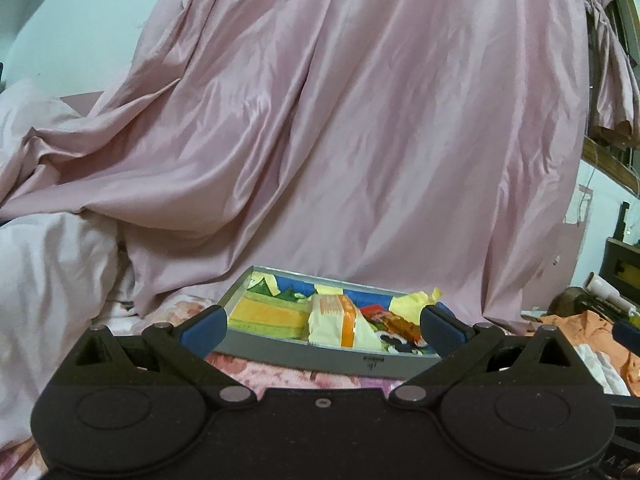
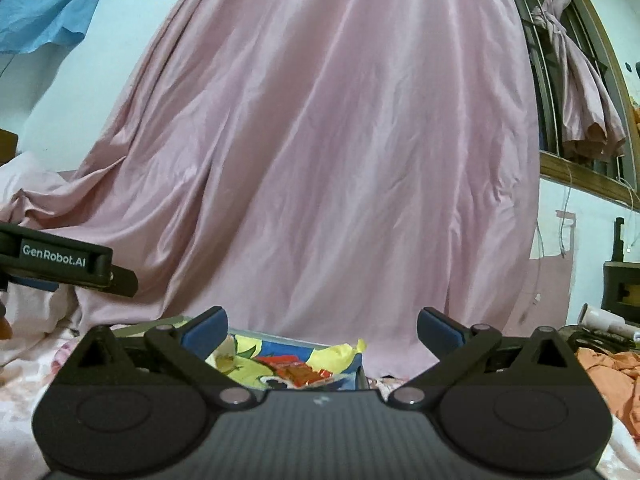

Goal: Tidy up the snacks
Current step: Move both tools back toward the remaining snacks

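Pink curtain (image 1: 340, 120) filling the back, floral bedcover (image 1: 280, 372) below, grey tray (image 1: 320, 354) of snack packets (image 1: 340, 320) on it, its right end hidden behind a fingertip, left gripper (image 1: 322, 326) and right gripper (image 2: 322, 330) both spread wide, empty, packet labels unreadable

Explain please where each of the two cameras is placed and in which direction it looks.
Left wrist view: sits on the left gripper, facing forward, slightly downward, over the grey tray of snack packets towards the pink curtain; both blue-padded fingers show, wide open, nothing held.
Right wrist view: sits on the right gripper, facing about level at the same curtain, the tray mostly hidden behind its body; its open fingers and a part of the left gripper at the left edge show.
Shared: the curtain, the tray with snacks, the orange cloth.
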`<state>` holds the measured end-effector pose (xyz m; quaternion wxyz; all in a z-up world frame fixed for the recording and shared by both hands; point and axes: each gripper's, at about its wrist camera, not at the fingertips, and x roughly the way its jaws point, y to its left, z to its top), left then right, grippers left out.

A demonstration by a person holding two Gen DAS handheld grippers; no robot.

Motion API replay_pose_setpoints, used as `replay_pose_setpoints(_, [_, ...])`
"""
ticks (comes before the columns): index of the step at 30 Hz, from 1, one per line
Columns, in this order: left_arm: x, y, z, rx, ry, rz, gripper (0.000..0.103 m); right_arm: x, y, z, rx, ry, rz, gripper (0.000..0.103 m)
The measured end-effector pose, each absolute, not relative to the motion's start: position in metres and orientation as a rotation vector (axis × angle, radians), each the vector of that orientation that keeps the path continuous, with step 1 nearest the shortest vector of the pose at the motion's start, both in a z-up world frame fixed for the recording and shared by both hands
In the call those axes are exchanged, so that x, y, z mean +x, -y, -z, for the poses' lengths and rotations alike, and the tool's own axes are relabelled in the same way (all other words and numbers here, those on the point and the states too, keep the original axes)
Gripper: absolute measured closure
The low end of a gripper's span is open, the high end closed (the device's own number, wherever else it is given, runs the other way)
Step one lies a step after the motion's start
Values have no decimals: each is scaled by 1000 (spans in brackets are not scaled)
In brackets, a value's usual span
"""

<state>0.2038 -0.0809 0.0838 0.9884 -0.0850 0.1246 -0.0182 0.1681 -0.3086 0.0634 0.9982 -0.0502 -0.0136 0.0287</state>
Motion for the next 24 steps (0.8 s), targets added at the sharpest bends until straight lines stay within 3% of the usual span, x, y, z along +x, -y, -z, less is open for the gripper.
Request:
replay_pose_setpoints(11, [147, 74, -65, -135, -283, 86, 1, 105, 292, -49, -173, -43, -108, 0])
replay_pose_setpoints(24, [103, 62, -18, -78, -428, 144, 1, 51, 303, -28, -70, -232, -56, 0])
